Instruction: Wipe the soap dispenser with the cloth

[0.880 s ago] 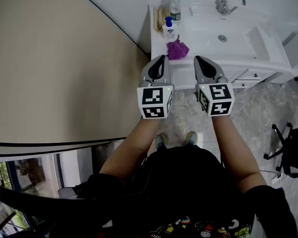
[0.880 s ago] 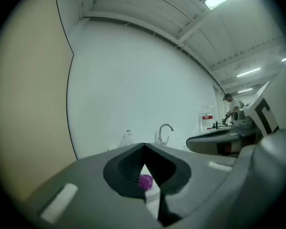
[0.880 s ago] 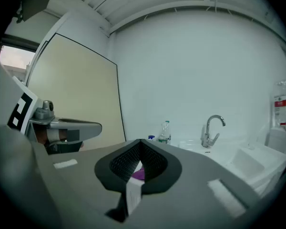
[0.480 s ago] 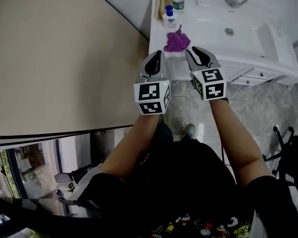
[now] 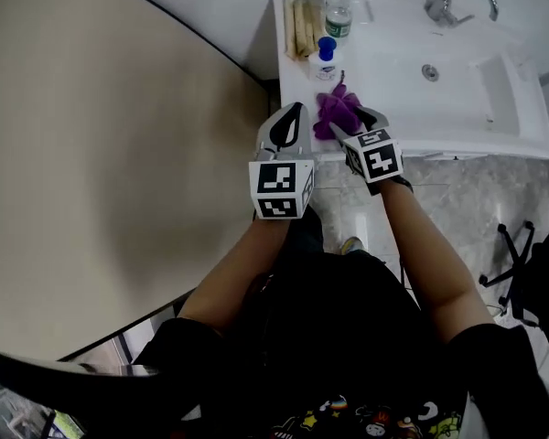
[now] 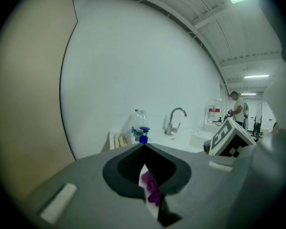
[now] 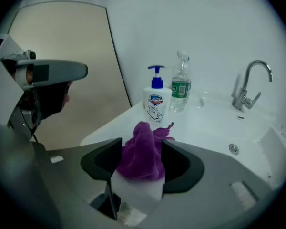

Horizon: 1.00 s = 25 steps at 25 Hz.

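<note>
A white sink counter (image 5: 384, 76) is seen against a white wall, with a tap (image 7: 248, 87) at the back of the basin. On the left part of the counter the soap dispenser (image 7: 156, 104) is stood upright. It is a white bottle with a blue pump on top and a blue and red label. Its long axis is vertical, and the label is turned toward the right gripper. The small print on the label cannot be read.

A clear water bottle (image 7: 181, 85) with a green label is placed just behind the dispenser.

In front of the dispenser, near the front edge of the counter, the purple cloth (image 7: 142, 159) is bunched into a soft heap with its peak pointing up. Its lower sides are covered by the jaws.

The right gripper (image 7: 141, 147) is held with its jaws moderately apart and the cloth is found between them. Whether the pads press on it cannot be told. The left gripper (image 6: 144, 149) is held just left of the cloth. Its jaws are together with nothing between them, and only a thin strip of the cloth is seen through the slit below the tips.
</note>
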Each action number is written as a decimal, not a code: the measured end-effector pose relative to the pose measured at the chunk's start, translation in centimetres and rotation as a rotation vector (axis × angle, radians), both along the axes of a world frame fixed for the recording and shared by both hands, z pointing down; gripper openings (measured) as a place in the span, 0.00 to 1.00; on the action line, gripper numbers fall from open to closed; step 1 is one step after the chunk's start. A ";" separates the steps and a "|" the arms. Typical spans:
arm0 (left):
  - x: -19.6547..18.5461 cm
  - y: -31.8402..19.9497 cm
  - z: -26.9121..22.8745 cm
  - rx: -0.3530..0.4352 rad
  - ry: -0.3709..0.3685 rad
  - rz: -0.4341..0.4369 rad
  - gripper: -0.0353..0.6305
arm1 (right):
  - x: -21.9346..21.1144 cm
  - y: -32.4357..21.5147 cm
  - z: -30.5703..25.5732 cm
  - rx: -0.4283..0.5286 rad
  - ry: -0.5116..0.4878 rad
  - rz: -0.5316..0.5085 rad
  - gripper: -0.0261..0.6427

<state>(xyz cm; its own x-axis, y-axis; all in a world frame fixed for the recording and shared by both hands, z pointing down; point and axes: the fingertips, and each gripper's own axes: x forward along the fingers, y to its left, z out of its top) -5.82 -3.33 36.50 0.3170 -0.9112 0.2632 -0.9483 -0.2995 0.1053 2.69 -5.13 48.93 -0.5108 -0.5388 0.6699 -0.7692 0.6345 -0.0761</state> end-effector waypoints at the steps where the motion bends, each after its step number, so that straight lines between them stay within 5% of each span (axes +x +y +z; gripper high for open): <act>1: -0.4 -0.8 0.3 -0.015 0.009 0.018 0.05 | -0.2 -0.3 0.6 -0.033 0.032 0.005 0.46; 13: -3.1 -7.4 3.2 -0.100 0.034 0.083 0.05 | -0.8 -3.9 4.3 -0.245 0.232 0.032 0.45; 17: -3.0 -7.9 3.0 -0.109 0.030 0.071 0.05 | -0.3 -3.6 4.7 -0.289 0.250 -0.014 0.31; 20: -3.0 -8.8 2.3 -0.101 0.019 0.056 0.05 | 0.1 -3.7 4.4 -0.295 0.185 -0.013 0.21; 25: -2.8 -9.6 1.7 -0.099 -0.011 0.047 0.05 | 1.6 -5.5 1.0 -0.275 -0.039 0.117 0.20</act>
<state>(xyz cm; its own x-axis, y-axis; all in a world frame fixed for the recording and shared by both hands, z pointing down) -8.61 -12.92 38.24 0.3554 -0.8648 0.3548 -0.9347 -0.3322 0.1266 4.34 -10.64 49.92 -0.4844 -0.3969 0.7797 -0.8288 0.4935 -0.2637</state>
